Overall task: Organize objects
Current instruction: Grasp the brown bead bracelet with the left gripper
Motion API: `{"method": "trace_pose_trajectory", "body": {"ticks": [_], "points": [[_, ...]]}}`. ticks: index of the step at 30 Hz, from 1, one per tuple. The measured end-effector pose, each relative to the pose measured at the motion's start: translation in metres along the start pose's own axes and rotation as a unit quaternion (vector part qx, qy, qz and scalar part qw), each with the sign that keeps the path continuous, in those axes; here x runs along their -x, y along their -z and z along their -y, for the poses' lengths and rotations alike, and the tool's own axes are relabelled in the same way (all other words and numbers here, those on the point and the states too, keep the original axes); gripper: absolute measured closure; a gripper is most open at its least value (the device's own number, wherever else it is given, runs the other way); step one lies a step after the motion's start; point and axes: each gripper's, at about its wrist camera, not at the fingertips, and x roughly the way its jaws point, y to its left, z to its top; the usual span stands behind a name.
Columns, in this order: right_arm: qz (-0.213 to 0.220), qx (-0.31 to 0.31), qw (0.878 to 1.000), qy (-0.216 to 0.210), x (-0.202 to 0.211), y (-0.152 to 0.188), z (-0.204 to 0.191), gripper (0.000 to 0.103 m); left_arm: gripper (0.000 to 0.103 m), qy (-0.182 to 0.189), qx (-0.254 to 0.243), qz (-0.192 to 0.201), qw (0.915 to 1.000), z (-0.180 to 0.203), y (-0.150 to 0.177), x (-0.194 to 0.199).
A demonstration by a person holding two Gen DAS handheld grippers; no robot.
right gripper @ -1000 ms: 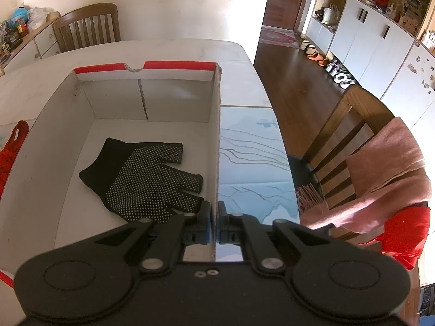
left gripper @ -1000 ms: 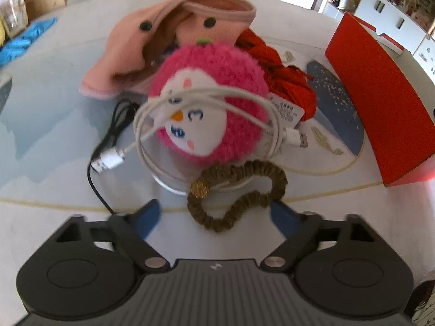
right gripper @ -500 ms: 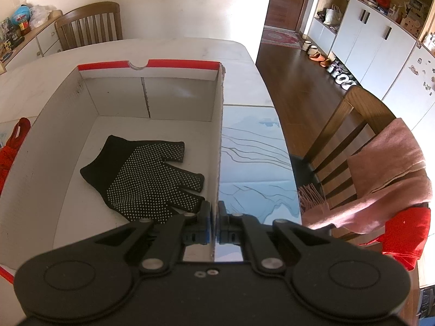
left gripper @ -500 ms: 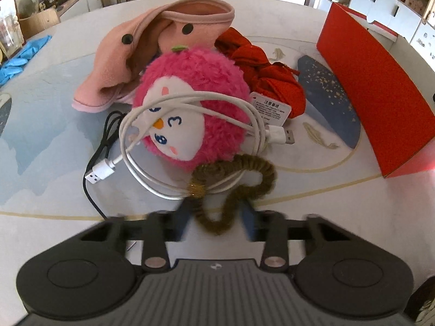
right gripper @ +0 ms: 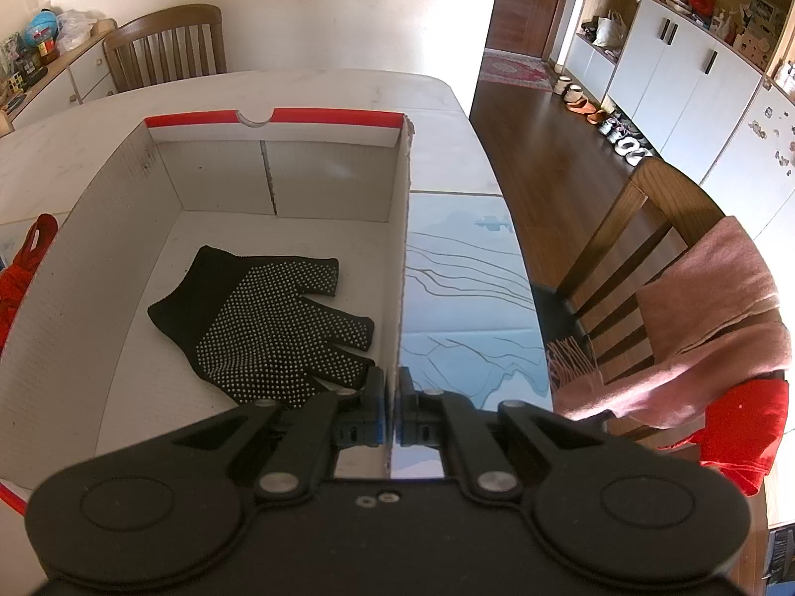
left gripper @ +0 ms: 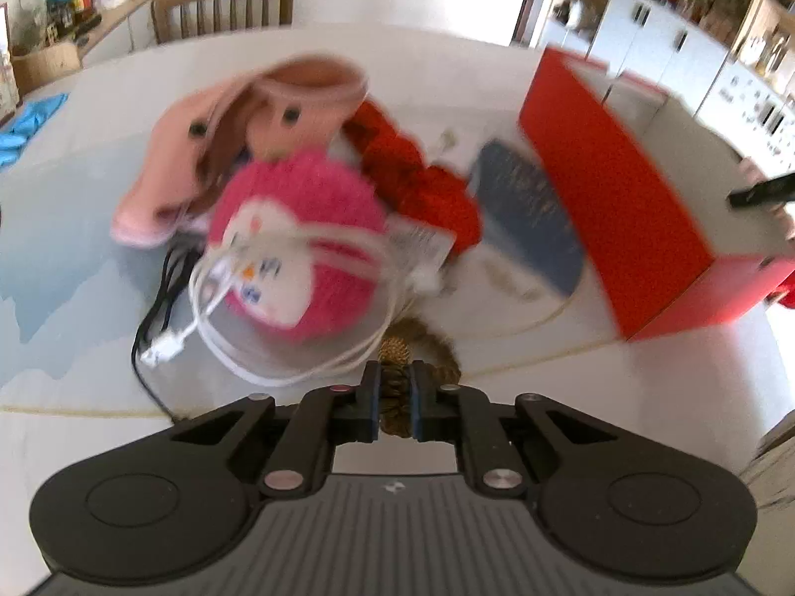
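My left gripper (left gripper: 396, 400) is shut on a brown scrunchie (left gripper: 422, 352) and holds it just above the table. Behind it lie a pink plush ball (left gripper: 298, 243) wrapped by a white cable (left gripper: 208, 318), a black cable (left gripper: 154, 308), a pink cloth (left gripper: 248, 119) and a red knit piece (left gripper: 422, 184). The red box (left gripper: 621, 188) stands at the right. My right gripper (right gripper: 391, 405) is shut on the box's right wall (right gripper: 403, 248). A black dotted glove (right gripper: 263, 328) lies inside the box.
A wooden chair (right gripper: 641, 268) draped with a pink scarf (right gripper: 710, 318) stands right of the table. Another chair (left gripper: 223, 5) stands at the far side. A blue cloth (left gripper: 30, 124) lies at the far left. A dark oval mat (left gripper: 531, 213) lies by the box.
My left gripper has closed on the brown scrunchie and lifted it, tilting upward; the view is blurred by motion. The right gripper has stayed shut on the box wall.
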Motion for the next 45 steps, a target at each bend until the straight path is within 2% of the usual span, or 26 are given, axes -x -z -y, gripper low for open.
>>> {"method": "trace_pose_trajectory", "body": {"ticks": [1, 6, 10, 17, 22, 28, 29, 36, 40, 45], "points": [[0.0, 0.0, 1.0, 0.0, 0.0, 0.0, 0.0, 0.1, 0.099, 0.008, -0.002, 0.007, 0.9999, 0.004, -0.004, 0.005], [0.001, 0.0, 1.0, -0.001, 0.0, 0.0, 0.0, 0.1, 0.101, 0.035, -0.021, 0.041, 0.9983, 0.025, -0.024, 0.022], [0.002, -0.001, 1.0, -0.003, 0.0, 0.001, 0.0, 0.1, 0.101, 0.036, -0.031, 0.048, 0.9977, 0.031, -0.033, 0.026], [0.0, -0.001, 1.0, -0.011, -0.001, 0.001, 0.0, 0.1, 0.1, 0.046, -0.026, 0.005, 0.9986, 0.02, -0.028, 0.018], [0.001, 0.001, 1.0, -0.012, -0.001, 0.002, 0.0, 0.1, 0.089, 0.015, -0.022, -0.028, 0.9992, 0.013, -0.013, 0.004], [0.0, 0.003, 1.0, -0.013, -0.001, 0.002, 0.0, 0.1, 0.045, -0.02, -0.001, -0.04, 0.999, -0.003, 0.001, -0.007], [0.0, 0.003, 1.0, -0.013, -0.001, 0.002, 0.0, 0.1, 0.044, -0.022, 0.004, -0.041, 0.9989, -0.005, 0.002, -0.009], [0.0, 0.002, 1.0, -0.013, -0.001, 0.003, 0.0, 0.1, 0.046, -0.042, 0.04, -0.075, 0.9955, -0.014, 0.01, -0.033], [0.0, 0.003, 1.0, -0.013, -0.002, 0.003, 0.0, 0.1, 0.047, -0.048, 0.047, -0.068, 0.9954, -0.012, 0.01, -0.038], [-0.001, 0.004, 1.0, -0.013, -0.002, 0.003, -0.001, 0.1, 0.075, -0.035, 0.021, -0.068, 0.9969, -0.003, 0.007, -0.04]]}}
